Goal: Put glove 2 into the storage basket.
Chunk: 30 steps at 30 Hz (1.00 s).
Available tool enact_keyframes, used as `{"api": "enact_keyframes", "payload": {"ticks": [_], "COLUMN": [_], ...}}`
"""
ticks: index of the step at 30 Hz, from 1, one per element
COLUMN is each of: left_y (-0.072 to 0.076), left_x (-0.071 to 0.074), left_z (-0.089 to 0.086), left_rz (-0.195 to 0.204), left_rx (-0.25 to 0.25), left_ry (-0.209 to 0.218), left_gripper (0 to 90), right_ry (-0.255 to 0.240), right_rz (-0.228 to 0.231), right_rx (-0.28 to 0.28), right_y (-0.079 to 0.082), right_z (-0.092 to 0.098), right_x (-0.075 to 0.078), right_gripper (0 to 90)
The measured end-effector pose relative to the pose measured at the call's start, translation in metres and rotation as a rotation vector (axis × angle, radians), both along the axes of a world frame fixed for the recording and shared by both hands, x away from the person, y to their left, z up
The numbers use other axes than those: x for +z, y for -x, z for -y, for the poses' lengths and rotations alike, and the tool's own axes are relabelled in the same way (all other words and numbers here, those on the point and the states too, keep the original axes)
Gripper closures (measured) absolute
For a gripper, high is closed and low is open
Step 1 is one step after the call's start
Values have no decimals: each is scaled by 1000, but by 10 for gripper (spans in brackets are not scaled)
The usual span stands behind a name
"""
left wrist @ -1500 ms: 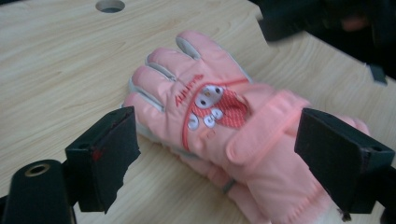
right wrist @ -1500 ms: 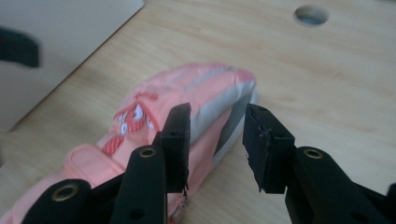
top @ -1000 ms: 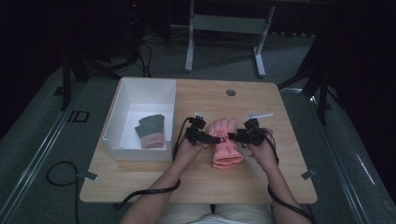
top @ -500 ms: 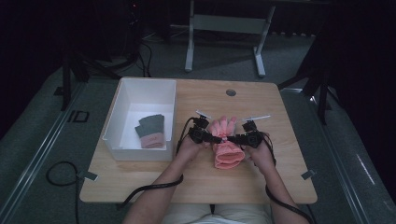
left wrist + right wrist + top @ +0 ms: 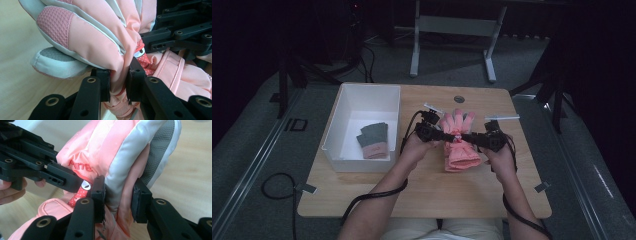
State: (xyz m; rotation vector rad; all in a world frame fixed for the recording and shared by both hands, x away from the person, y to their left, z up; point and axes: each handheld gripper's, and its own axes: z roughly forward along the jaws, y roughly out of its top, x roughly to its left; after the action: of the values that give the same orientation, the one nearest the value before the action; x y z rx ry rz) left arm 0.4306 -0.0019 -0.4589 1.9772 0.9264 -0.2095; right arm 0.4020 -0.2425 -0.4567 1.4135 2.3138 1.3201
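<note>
The wooden worktop (image 5: 427, 195) carries everything, and the white bin (image 5: 343, 116) standing on its left part serves as the landmark. Inside the bin, toward its near right corner, lies a folded grey glove (image 5: 373, 140) with a pink cuff. Just to the right of the bin, out over the middle of the worktop, sits the pink glove (image 5: 458, 145), a padded pair with pale grey trim; its fingers point away from the person and its cuff end points toward them.

The person's two hands flank the pink glove. The left gripper (image 5: 443, 135) comes in from the bin side, and in the left gripper view its jaws are pressed together on a bunched fold of the pink glove (image 5: 100, 37), the fabric squeezed thin between the pads. The right gripper (image 5: 467, 137) comes in from the side farther from the bin; its jaws have just been closing, and in the right gripper view they pinch a thicker fold of the pink glove (image 5: 117, 157) at the grey-trimmed edge. The two grippers meet nearly tip to tip over the glove's wrist area, near a small red dotted tag (image 5: 143, 59).
</note>
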Motion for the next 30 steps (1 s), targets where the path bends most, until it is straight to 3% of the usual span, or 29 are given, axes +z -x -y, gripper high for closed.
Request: {"api": "enact_keyframes", "payload": {"ticks": [1,2,5,6,7,10,13,22,25,29,30], "left_y": [1,1,5,5,6,7,11,19,23,24,24], "left_x": [13,13,38,38,49,59,79,106,121,129,134], "left_z": [-3,-3,-11,-11,-16,-22,-35,-67,-85,-100,-111], "left_rz": [17,17,51,51,66,85,111,127,147,150,151], "left_rx": [0,0,5,5,6,6,22,52,70,87,94], "left_ry": [3,3,-4,-4,-7,-14,-17,-24,-50,-53,-58], "left_gripper": [760,760,760,760,760,760,760,760,760,761,760], "right_ry": [-9,-9,-20,-20,-32,-42,-47,-71,-73,-77,-82], "right_rz": [32,32,66,66,83,90,121,149,165,174,172], "right_rx": [1,1,4,4,11,18,24,68,78,91,101], "right_y": [3,3,6,6,6,6,7,7,8,6,3], "right_z": [-2,-2,-8,-8,-12,-16,-28,-61,-76,-87,-102], "right_x": [15,15,35,35,46,54,71,99,108,114,120], "right_gripper": [681,681,681,681,681,681,682,682,682,682,682]}}
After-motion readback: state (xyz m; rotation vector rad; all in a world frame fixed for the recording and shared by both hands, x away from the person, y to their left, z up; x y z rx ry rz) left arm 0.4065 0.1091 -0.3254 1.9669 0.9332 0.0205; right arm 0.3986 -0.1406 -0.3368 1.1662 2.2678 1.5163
